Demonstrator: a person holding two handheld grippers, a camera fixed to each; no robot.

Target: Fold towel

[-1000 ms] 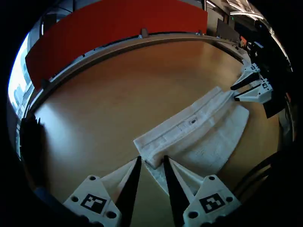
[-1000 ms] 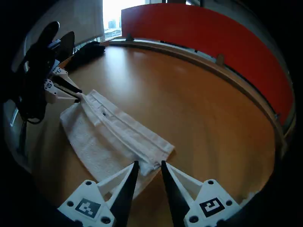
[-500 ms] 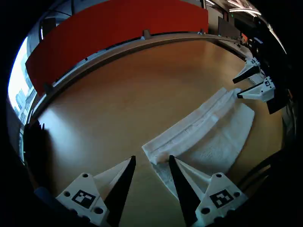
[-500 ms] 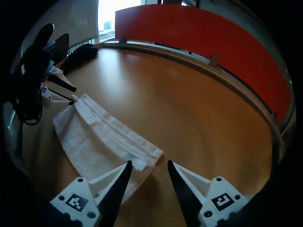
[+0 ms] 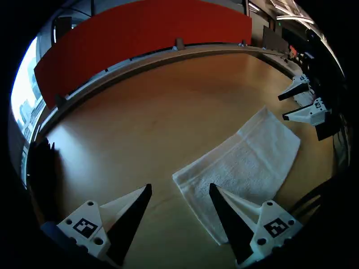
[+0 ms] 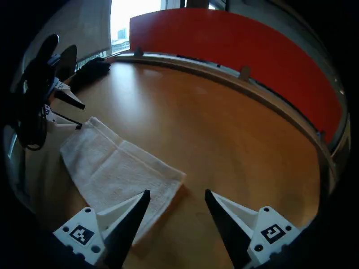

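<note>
A white towel [image 5: 244, 163] lies flat and folded on the wooden table, a rectangle with its layers stacked. In the left gripper view, my left gripper [image 5: 179, 186] stands open at the towel's near corner, its right finger over the cloth and nothing held. The right gripper [image 5: 282, 108] is open at the towel's far corner. In the right gripper view, the towel [image 6: 114, 168] spreads to the lower left. My right gripper [image 6: 177, 193] is open just off its near corner, and the left gripper [image 6: 82, 117] is open at the far end.
A red partition [image 5: 134, 31] [image 6: 233, 45] runs behind the table's raised back rim [image 6: 251, 87]. A dark object [image 6: 92, 67] sits at the far corner by the window, seen also as a dark shape [image 5: 40, 170]. Bare wood [image 5: 148, 112] stretches beyond the towel.
Both grippers opened and let go of the towel's folded edge. The lifted fold has dropped flat onto the lower layer, and both grippers have drawn slightly back.
</note>
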